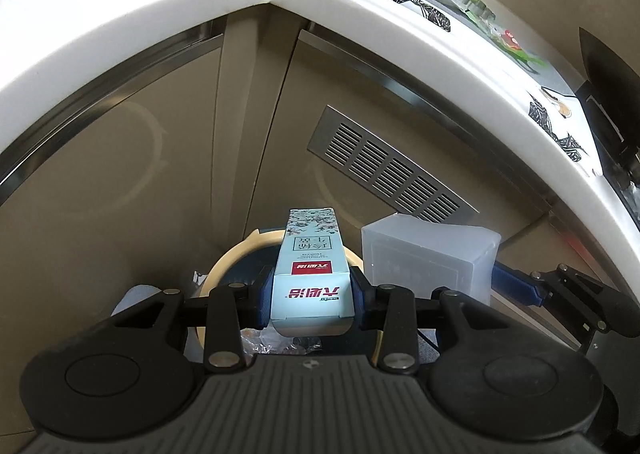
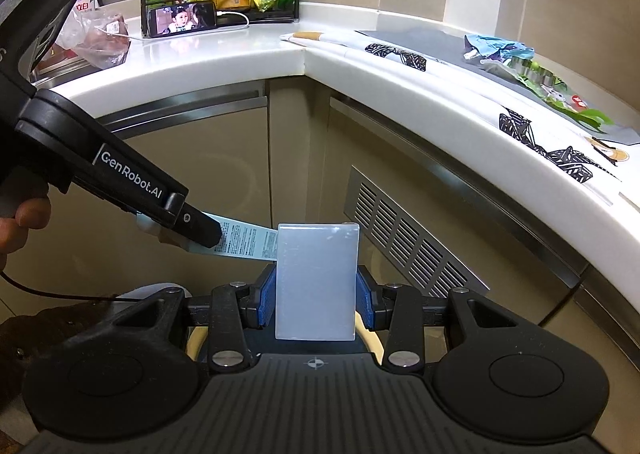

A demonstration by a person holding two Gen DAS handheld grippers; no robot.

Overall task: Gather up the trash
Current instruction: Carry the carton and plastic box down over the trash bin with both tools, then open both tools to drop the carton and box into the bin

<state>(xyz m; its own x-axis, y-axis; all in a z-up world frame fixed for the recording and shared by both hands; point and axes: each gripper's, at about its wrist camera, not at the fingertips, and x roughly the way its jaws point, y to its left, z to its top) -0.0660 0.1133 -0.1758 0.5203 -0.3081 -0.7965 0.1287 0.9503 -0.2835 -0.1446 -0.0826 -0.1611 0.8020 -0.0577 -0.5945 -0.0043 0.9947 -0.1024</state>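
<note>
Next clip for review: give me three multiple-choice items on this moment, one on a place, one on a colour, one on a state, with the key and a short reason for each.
1. Where is the phone that is playing a video?
A. on the worktop by the bottle rack
B. inside the bin
C. on the floor

2. What colour is the carton in the left gripper?
A. pale blue with a red label
B. yellow
C. black

3. What is the state of the right gripper?
A. open and empty
B. shut on the translucent plastic box
C. out of view

Key: 1 A, it leans at the rack's foot on the white worktop. 2 A, its printed faces show these colours. 3 B, both blue pads press the box's sides.
</note>
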